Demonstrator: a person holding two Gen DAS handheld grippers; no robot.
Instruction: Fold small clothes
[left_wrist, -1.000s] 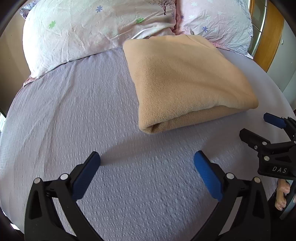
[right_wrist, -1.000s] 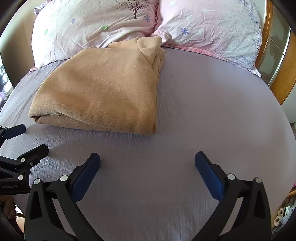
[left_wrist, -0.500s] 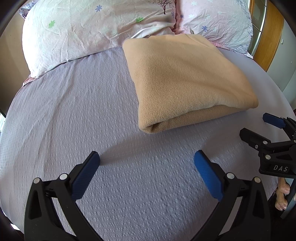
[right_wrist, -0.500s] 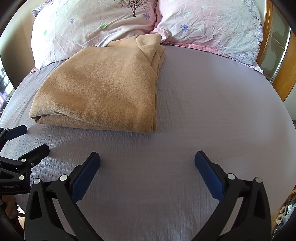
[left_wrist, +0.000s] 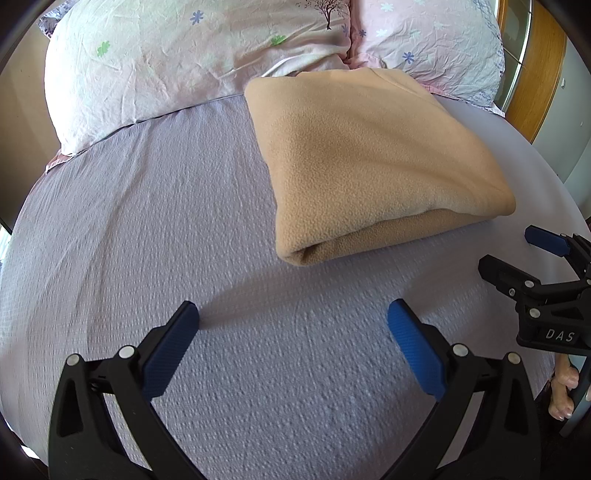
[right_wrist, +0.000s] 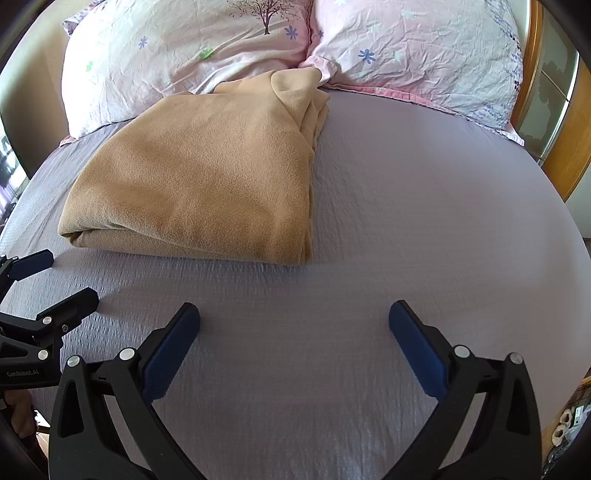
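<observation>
Nearest the foot edge of the bed (left_wrist: 110, 221), the left gripper (left_wrist: 291, 332) hangs just above the lavender sheet with its jaws spread wide and nothing between the blue pads (left_wrist: 413, 347). The right gripper (right_wrist: 293, 332) is level with it over the same stretch of sheet, jaws equally wide apart and holding nothing. Each shows in the other's view: the right gripper at the right border of the left wrist view, the left gripper at the left border of the right wrist view, both with jaws parted.

Beyond the pads lies a bare strip of textured sheet, and then the folded tan fleece garment (left_wrist: 369, 166), apart from both grippers. It rests flat on the bed in several layers, its rolled fold edge facing the grippers, its body running toward the head edge. In the right wrist view its far right corner is bunched and touches the pillows.

Along the head edge two floral pillows (right_wrist: 184, 48) lie side by side. A wooden frame (right_wrist: 565, 155) stands past the bed's far right corner.
</observation>
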